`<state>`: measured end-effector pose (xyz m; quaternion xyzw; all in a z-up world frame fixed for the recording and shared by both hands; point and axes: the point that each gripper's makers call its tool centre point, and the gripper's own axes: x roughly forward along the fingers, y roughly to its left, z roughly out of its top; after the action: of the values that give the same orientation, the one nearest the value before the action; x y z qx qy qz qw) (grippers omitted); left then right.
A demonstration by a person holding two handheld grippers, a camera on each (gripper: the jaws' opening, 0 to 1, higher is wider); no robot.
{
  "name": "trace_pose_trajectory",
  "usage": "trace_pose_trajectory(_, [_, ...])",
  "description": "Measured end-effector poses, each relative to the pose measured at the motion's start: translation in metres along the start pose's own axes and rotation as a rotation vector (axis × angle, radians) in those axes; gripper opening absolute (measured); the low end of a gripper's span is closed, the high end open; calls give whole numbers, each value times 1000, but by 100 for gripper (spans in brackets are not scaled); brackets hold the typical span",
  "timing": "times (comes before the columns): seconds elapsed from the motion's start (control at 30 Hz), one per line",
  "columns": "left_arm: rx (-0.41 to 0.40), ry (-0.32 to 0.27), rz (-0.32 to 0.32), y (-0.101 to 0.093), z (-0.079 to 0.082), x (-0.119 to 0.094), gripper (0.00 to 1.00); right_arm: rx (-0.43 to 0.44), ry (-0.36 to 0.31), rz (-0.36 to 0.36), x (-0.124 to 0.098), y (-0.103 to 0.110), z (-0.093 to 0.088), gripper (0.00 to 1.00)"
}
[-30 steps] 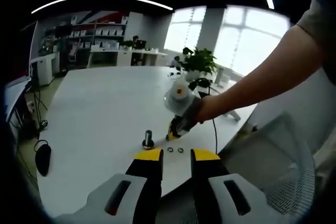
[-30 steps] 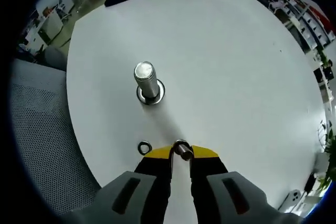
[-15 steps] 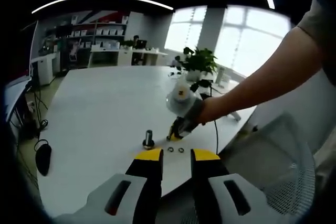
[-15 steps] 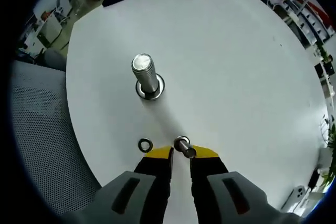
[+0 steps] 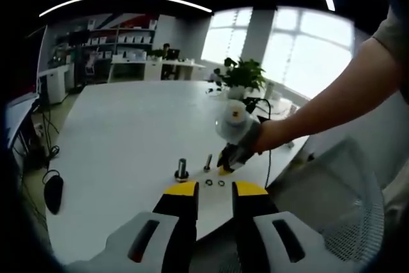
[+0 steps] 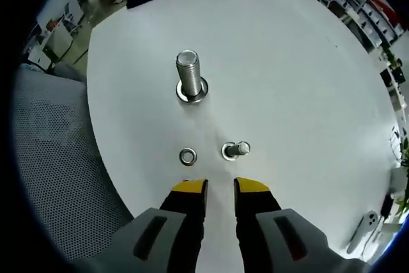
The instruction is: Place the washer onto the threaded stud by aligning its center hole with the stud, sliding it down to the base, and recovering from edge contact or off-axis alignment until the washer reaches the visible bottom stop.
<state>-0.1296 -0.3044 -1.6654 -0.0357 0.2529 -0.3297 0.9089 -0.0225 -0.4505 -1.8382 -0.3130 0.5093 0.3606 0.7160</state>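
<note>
white table (image 6: 307, 62) carries two studs (image 6: 190, 76), one loose washer (image 6: 187, 156); both hand-held grippers (image 6: 219, 187) empty, parted.

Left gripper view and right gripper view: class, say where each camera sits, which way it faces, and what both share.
Left gripper view: rides on the left gripper, facing across the white table toward windows; its jaws, a person's arm and the right gripper show.
Right gripper view: rides on the right gripper, looking down on the table; its jaws show.
Shared: large stud, small stud, loose washer.
</note>
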Motion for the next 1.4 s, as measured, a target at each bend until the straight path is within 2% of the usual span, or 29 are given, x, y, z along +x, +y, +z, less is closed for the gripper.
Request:
trace_pose_trajectory(0.1, [-1, 0, 0, 0, 0, 0, 18, -5, -6, -15, -2, 1, -4, 23])
trace_pose_trajectory(0.17, [-1, 4, -1, 0, -1, 0, 18, 27, -8, 6, -1, 6, -6, 23])
trace_pose_trajectory(0.3, [0, 3, -1, 0, -1, 0, 18, 26, -4, 21, 1, 14, -11, 24])
trace_pose_trajectory(0.6, [-6, -6, 7, 2, 0, -1, 18, 11, 5, 59, 6, 29, -12, 26])
trace_pose_trajectory(0.77, [-8, -9, 14, 2, 1, -1, 18, -19, 36, 69, 10, 36, -13, 24])
trace_pose_trajectory(1.0, [-11, 0, 18, 3, -1, -1, 18, -17, 47, 86, 11, 33, -12, 23])
trace_pose_trajectory(1.13, [-8, 0, 16, 3, 0, 0, 18, -64, 45, 86, 11, 35, -12, 23])
trace_pose_trajectory(1.27, [-8, 2, 15, 3, -1, 0, 18, -58, 31, 88, 11, 34, -12, 23])
trace_pose_trajectory(1.4, [-9, 4, 16, 3, -1, 0, 18, -135, 41, 103, 11, 35, -11, 19])
